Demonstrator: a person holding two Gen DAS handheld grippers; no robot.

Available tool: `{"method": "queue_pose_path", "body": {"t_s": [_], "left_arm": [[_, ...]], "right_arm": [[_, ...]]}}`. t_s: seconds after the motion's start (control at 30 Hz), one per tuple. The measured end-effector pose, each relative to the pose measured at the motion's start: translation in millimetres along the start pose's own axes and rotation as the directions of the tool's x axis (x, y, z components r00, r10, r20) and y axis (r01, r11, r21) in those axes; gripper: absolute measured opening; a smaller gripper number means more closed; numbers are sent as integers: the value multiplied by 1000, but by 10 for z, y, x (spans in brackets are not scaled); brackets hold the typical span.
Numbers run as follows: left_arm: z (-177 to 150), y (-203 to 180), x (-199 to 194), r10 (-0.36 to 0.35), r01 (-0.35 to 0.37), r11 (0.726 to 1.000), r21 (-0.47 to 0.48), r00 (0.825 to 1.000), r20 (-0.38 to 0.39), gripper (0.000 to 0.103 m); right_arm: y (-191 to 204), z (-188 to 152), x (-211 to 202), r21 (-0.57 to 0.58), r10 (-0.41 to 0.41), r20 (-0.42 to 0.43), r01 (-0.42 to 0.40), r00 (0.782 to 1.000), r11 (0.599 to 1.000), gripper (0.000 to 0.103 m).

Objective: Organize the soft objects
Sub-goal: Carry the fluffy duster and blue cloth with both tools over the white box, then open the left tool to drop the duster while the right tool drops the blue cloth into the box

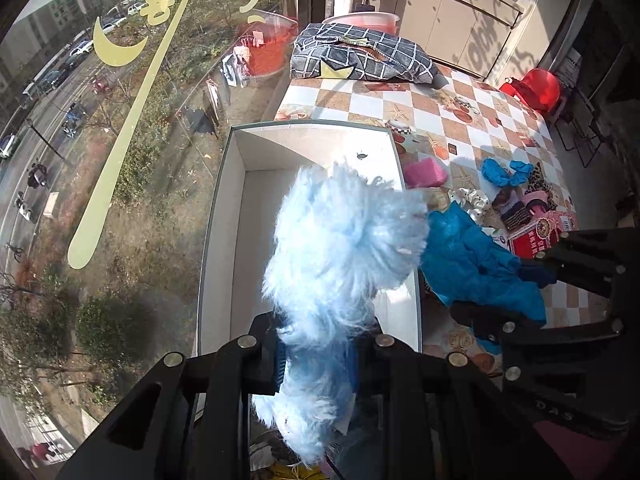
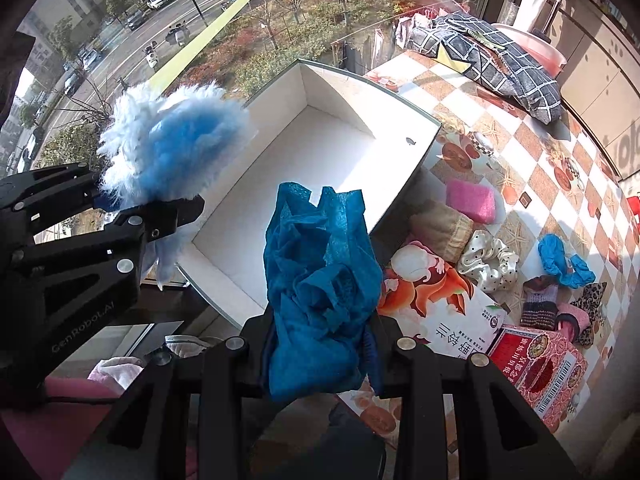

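My left gripper (image 1: 316, 356) is shut on a fluffy light-blue fur piece (image 1: 340, 236) and holds it above the near end of the open white box (image 1: 228, 216). The left gripper (image 2: 148, 208) and the fur piece (image 2: 172, 144) also show in the right wrist view, over the box's left edge. My right gripper (image 2: 320, 356) is shut on a crumpled blue cloth (image 2: 320, 264) and holds it above the near corner of the white box (image 2: 344, 148). In the left wrist view the right gripper (image 1: 524, 288) and the blue cloth (image 1: 476, 264) sit right of the box. The box interior looks empty.
On the checkered tablecloth (image 2: 532, 152) right of the box lie a pink sponge (image 2: 472, 196), a tan pouch (image 2: 440, 228), a polka-dot scrunchie (image 2: 492, 260), a blue scrunchie (image 2: 560, 260), leopard fabric (image 2: 592, 300) and printed cartons (image 2: 536, 368). A checked grey cushion (image 2: 500, 56) lies far. A window (image 1: 100, 160) bounds the left.
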State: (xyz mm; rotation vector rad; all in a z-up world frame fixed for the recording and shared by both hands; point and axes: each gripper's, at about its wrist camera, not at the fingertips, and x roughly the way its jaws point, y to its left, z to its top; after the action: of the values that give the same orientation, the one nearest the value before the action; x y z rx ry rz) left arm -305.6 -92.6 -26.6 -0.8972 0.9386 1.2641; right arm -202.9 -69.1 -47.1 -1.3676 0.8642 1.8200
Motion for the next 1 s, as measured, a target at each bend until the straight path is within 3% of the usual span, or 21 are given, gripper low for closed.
{"method": "queue_pose_path", "body": {"t_s": [0.47,0.73,1.0], "left_arm": [[-1,71,40,0,-1,999,-37,1000,-4,25],[-20,118,61,8,-9,999,-52,1000,-9,25],[-40,171,216,0,-7,995,-96,998,-69,25]], "right_arm": [[65,96,20,-28,7,-1,-8,1000,1000,36],[-25,178,12,32,38,3,-38,999,999,36],[-61,292,56,101,90,-7,-89,996,991,36]]}}
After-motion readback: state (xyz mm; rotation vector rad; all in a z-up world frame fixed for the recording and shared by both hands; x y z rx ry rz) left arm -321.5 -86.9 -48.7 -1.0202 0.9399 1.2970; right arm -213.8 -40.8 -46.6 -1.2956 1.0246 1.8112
